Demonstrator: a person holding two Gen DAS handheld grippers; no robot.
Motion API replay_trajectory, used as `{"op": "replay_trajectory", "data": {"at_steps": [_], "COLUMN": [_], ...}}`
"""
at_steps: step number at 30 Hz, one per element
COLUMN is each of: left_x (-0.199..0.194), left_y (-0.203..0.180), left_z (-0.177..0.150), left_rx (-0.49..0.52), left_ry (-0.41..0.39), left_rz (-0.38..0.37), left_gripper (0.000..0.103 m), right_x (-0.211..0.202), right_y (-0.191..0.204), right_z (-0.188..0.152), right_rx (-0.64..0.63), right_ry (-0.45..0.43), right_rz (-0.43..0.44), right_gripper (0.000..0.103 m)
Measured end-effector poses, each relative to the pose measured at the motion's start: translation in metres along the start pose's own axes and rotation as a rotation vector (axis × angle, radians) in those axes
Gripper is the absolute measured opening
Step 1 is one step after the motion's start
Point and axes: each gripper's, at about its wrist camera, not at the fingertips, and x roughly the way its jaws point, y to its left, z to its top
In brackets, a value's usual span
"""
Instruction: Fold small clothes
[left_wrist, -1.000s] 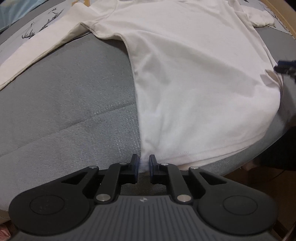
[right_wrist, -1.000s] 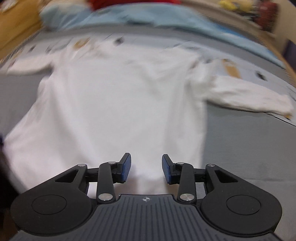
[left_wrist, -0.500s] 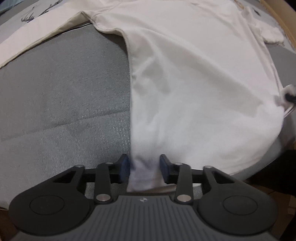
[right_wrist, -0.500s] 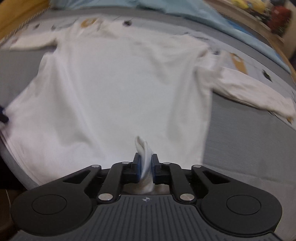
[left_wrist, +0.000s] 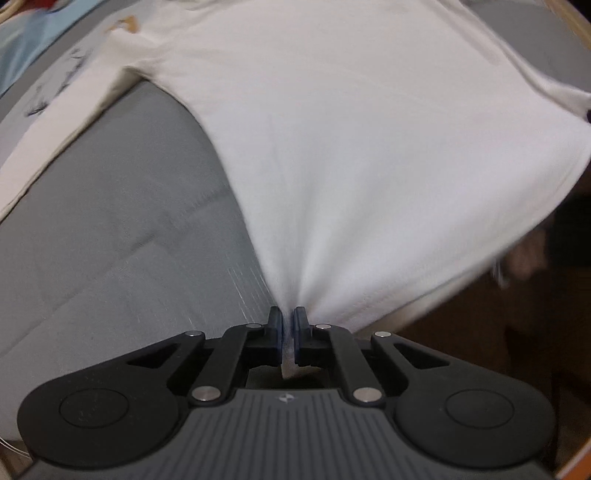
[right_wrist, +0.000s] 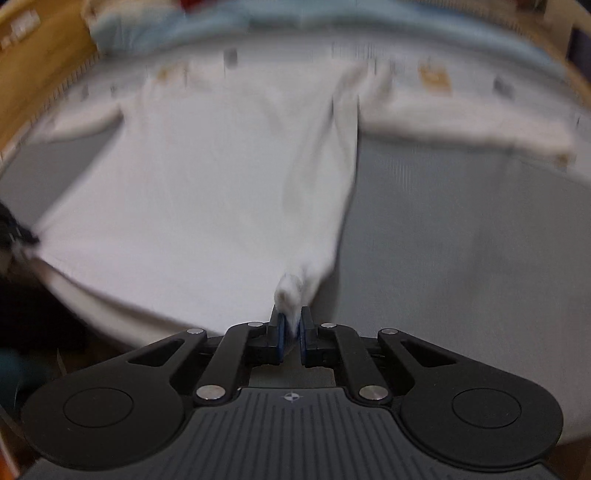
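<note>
— Shirt (left_wrist: 351, 147), white, long-sleeved: location?
— Spread on grey bed cover (left_wrist: 110, 221), sleeves out to both sides, hem at the near edge.
— Left gripper (left_wrist: 287, 328)?
— Just finished closing; clamped on one hem corner, cloth fanning up from its pads.
— Right gripper (right_wrist: 291, 328)?
— Clenched on the other hem corner, a bunch of fabric showing above the pads. View blurred.

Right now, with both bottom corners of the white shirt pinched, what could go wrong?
1. The right gripper holds only a small tuft of the white shirt; a hard pull could slip it free.
2. The hem lies at the grey cushion's edge, so a dropped corner may slide off.
3. The sleeves lie spread out and could bunch as the hem lifts.
</note>
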Motion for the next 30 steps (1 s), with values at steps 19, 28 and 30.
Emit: {"op": "replay_trajectory", "data": {"at_steps": [19, 28, 30], "left_x": [-0.002, 0.012, 0.028], "left_y": [0.001, 0.006, 0.005], "left_z": [0.019, 0.027, 0.027], "left_rx": [-0.085, -0.121, -0.109], "left_ry": [-0.075, -0.054, 0.025], "left_rz": [-0.033, -0.067, -0.029], "left_gripper": [0.015, 0.023, 0.023], "right_x": [0.051, 0.048, 0.041], "right_y": [-0.001, -0.007, -0.005], "right_z": [-0.007, -0.005, -0.001], "right_rx": [-0.031, 0.021, 0.023], "right_ry": [0.166, 0.13, 0.083], "right_rz": [-0.232, -0.247, -0.238], "right_gripper": [0.039, 0.039, 0.039]}}
